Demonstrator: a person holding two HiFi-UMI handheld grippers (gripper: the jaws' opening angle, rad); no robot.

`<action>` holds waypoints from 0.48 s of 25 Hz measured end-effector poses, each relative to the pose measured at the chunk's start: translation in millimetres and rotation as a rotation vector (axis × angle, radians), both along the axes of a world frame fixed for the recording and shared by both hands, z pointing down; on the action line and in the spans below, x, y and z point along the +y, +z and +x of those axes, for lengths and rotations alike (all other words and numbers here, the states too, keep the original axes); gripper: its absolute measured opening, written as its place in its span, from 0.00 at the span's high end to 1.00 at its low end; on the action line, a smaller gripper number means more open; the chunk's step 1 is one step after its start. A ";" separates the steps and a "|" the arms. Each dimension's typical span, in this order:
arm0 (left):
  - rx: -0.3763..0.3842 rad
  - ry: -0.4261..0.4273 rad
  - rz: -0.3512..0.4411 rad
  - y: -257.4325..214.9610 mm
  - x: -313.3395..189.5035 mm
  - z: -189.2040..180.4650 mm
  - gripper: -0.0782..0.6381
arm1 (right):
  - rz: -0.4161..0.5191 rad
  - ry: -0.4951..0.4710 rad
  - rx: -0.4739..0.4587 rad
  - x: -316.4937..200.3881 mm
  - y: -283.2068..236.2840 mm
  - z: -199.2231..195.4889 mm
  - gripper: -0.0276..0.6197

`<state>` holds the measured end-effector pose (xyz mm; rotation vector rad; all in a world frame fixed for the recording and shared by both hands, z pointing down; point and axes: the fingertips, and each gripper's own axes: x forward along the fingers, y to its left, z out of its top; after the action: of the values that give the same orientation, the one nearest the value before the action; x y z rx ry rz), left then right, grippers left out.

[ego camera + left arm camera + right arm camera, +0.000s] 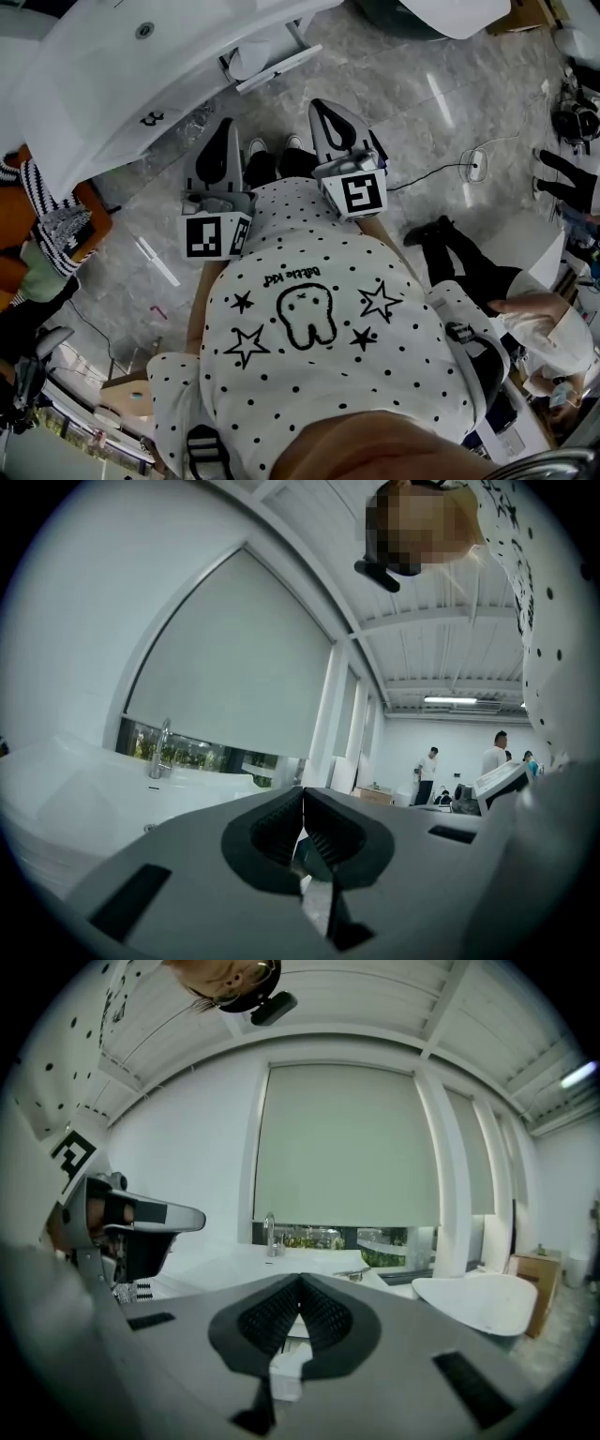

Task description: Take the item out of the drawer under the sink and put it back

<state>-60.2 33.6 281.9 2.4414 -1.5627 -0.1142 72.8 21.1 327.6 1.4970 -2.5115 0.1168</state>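
Left gripper [223,131] and right gripper [326,111] are held side by side close against the person's chest, pointing roughly level toward the sink [103,94]. They seem carried this way because the person stands short of the sink and nothing is being worked yet. Each gripper's own view shows its ribbed pads pressed together with nothing between them, so both are empty. The sink's white basin lies just ahead and left of the person's shoes [272,147], and its faucet [270,1232] stands upright at the sink's far rim, below the window blind [347,1143]. The drawer under the sink shows in no view, nor does the item. I judge the item lies inside that drawer, hidden beneath the basin. The task looks not yet begun: a gripper must first go down below the sink's edge to reach the drawer front.
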 end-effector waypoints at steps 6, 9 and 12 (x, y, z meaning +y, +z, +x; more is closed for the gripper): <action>-0.004 0.000 0.011 5.2 3.3 -13.2 0.88 | -0.010 -0.020 0.010 7.3 9.8 -17.1 0.94; -0.001 0.000 0.018 8.7 2.1 -20.2 0.88 | 0.010 -0.037 -0.010 5.4 12.8 -28.6 0.94; 0.004 0.000 0.022 8.6 3.5 -26.9 0.88 | 0.013 -0.037 -0.010 7.4 13.7 -34.3 0.94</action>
<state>-87.2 37.2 290.5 2.4563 -1.5684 -0.1363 38.5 28.5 341.3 1.4575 -2.5515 0.1032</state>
